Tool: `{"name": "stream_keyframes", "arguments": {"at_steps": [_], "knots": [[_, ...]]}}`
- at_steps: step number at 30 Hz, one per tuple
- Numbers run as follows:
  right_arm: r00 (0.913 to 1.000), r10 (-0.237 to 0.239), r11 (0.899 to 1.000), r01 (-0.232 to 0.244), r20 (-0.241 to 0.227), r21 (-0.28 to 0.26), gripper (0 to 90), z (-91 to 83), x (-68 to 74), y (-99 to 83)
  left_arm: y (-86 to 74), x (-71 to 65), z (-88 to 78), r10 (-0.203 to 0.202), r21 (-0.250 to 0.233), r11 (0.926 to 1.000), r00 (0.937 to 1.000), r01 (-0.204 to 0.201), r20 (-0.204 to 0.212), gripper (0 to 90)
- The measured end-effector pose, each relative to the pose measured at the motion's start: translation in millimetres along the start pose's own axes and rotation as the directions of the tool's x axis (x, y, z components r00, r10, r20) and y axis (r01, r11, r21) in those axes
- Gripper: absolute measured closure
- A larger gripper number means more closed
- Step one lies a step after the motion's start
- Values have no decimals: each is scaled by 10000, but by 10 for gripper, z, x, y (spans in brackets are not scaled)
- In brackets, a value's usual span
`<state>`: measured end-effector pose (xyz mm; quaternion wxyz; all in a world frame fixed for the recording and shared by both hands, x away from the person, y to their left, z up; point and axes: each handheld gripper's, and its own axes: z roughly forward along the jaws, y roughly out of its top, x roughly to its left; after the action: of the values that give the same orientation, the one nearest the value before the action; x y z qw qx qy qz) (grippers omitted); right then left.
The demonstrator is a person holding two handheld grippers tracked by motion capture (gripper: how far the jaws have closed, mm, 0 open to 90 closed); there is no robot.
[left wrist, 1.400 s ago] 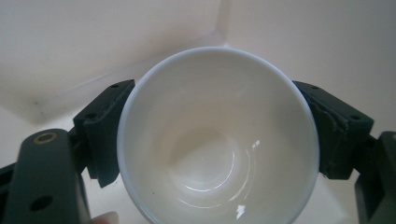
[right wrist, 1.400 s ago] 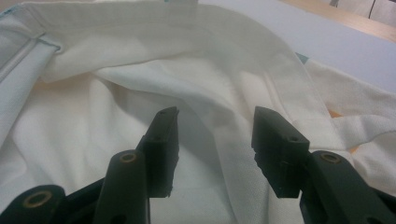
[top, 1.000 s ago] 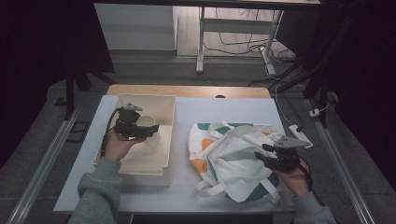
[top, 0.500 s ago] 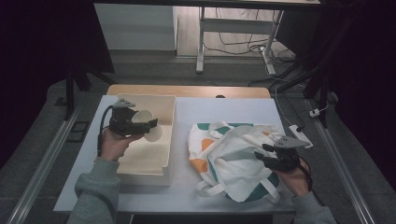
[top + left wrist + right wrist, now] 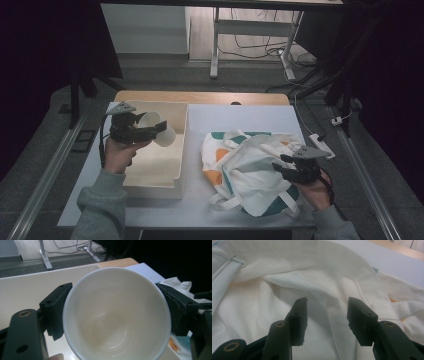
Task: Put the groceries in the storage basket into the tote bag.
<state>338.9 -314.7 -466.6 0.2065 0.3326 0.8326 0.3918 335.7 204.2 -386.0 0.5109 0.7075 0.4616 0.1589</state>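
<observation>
The left tongs (image 5: pixel 150 131) clamp a white cup (image 5: pixel 157 127) from both sides, one jaw on each flank of its wall, and hold it tipped on its side in the air above the tray (image 5: pixel 181 145). In the left gripper view the cup (image 5: pixel 117 315) is empty, its mouth turned toward the camera. The right tongs (image 5: pixel 286 167) stand about half open with nothing pinched; their jaws hover over the folds of a cloth bag (image 5: pixel 250 170), and in the right gripper view the bag (image 5: pixel 287 285) lies slack beneath and between them, though I cannot tell whether the tips touch it.

Risks, as I judge them: the cup is smooth and round and gripped only across its wall, so it could slide out and drop onto the tray or bench (image 5: pixel 240 117) if the hold slackens or the hand swings fast. The bag's mouth looks collapsed; if the right tongs do not lift an edge, the cup may meet closed cloth. A loose strap (image 5: pixel 227 202) could snag.

Count: one cup, one bag, one tray, one bench, two tongs.
</observation>
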Motion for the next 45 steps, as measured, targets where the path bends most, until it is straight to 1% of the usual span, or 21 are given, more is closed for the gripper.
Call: {"name": "stream_keyframes", "arguments": {"at_steps": [5, 12, 17, 21, 27, 31, 36, 39, 42, 45], "knots": [[10000, -4, 10000, 4, 4, -3, 505, 4, 1, 0, 31, -59, -51, 36, -280, 9996, 9995, -28, 298, 196], [10000, 16, 10000, -16, -2, 33, 505, 11, 6, -2, 79, -171, -116, 300, -600, 9978, 9985, -272, 459, 197], [10000, 21, 10000, -21, 6, 16, 504, 13, 2, -4, 102, -220, -144, 314, -823, 9963, 9966, -252, 755, 197], [10000, -8, 10000, 8, 3, 66, 504, 23, 4, -6, 143, -278, -158, 334, -1126, 9934, 9951, -229, 926, 197], [10000, 13, 10000, -13, 2, 60, 503, 26, 11, -5, 189, -390, -138, 461, -1329, 9907, 9904, -287, 1300, 197], [10000, -10, 10000, 10, -8, 73, 503, 26, 11, -5, 216, -461, -93, 578, -1353, 9901, 9860, -366, 1562, 197], [10000, -21, 10000, 21, -6, 72, 503, 29, 12, -6, 226, -556, -12, 723, -1221, 9912, 9805, -503, 1828, 197], [10000, 28, 10000, -28, -35, 36, 497, 28, 12, -5, 233, -612, 18, 774, -1217, 9912, 9746, -524, 2104, 197], [9999, 62, 10000, -63, -143, -59, 493, 27, 26, 6, 236, -676, 59, 938, -1127, 9912, 9706, -700, 2217, 197], [9998, -21, 9999, 18, -187, -168, 481, 19, 48, 25, 228, -735, 122, 1027, -962, 9920, 9669, -821, 2334, 197]]}}
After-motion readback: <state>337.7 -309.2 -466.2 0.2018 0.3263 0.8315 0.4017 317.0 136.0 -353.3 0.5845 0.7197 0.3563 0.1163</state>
